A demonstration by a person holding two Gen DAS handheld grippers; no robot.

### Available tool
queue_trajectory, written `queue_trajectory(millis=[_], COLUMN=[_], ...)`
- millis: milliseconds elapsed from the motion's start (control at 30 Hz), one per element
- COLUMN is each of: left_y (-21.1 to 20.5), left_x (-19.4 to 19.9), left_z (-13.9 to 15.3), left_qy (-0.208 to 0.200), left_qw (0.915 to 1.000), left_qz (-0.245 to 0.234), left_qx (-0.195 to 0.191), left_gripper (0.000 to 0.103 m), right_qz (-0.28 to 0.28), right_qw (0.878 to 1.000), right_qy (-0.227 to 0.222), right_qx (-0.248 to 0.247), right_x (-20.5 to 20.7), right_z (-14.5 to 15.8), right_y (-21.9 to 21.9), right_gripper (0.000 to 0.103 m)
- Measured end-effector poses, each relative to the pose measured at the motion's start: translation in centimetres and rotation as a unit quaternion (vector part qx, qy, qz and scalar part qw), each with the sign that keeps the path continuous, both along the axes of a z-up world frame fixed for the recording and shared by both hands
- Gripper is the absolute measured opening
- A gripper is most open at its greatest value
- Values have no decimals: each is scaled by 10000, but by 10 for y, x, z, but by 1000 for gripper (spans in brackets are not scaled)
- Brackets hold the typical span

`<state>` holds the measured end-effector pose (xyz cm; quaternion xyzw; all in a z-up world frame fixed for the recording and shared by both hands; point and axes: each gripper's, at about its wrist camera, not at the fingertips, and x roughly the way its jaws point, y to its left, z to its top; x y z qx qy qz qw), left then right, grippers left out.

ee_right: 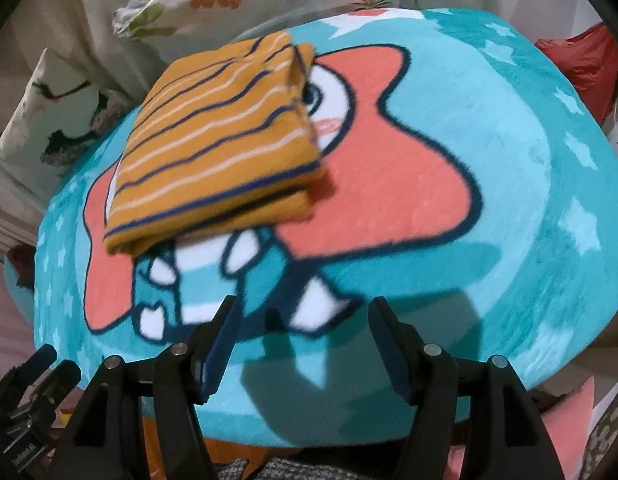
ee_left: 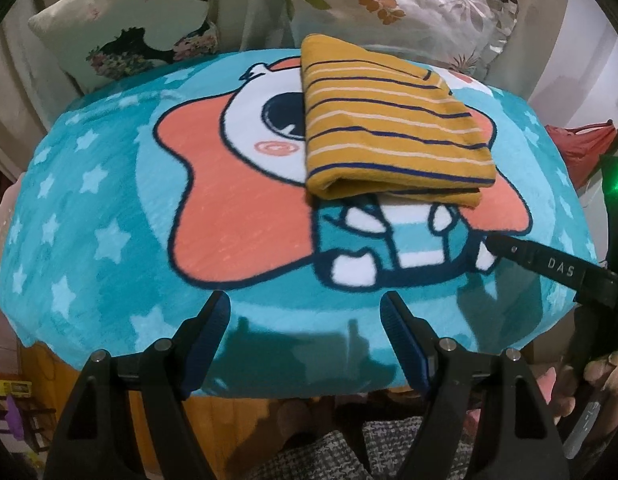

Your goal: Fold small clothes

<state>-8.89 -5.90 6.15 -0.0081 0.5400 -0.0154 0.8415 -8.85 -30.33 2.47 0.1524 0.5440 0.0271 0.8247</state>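
— At the near left edge of the blue cartoon blanket (ee_left: pixel 89 248), what does the left gripper (ee_left: pixel 305 316) do?

— It hovers with jaws wide and empty. To the right, the right gripper (ee_right: pixel 303 320) is the same: wide, holding nothing.

— And the garment?

— The striped yellow garment (ee_left: pixel 393 128) lies folded on the far middle of the blanket, apart from both grippers. The folding looks finished; the next move is probably to put it aside.

— Any containers?

— None is visible.
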Motion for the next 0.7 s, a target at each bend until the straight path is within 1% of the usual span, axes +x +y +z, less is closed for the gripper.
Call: queue_trajectory(millis=[233,433,567,700], left_y=[-22,-30,-30,-24], left_x=[14,25,28,31], left_z=[0,-5,-6,-5], left_qy=[33,104,123,124], left_qw=[9999,9998,9995,9989], left_qz=[76,190,278,430], left_qx=[72,45,99,166], left_gripper=[77,77,77,77], right_qz=[-1,-28,66,135], right_qw=[9999,9999,9991,9965], right_qy=[-34,-144,-413,-802], right_qx=[111,37,-94,-182], right_x=[23,39,62,96], right_z=[-2,2,17,38], right_y=[-23,-35,-38,-35], right_gripper=[71,71,71,71])
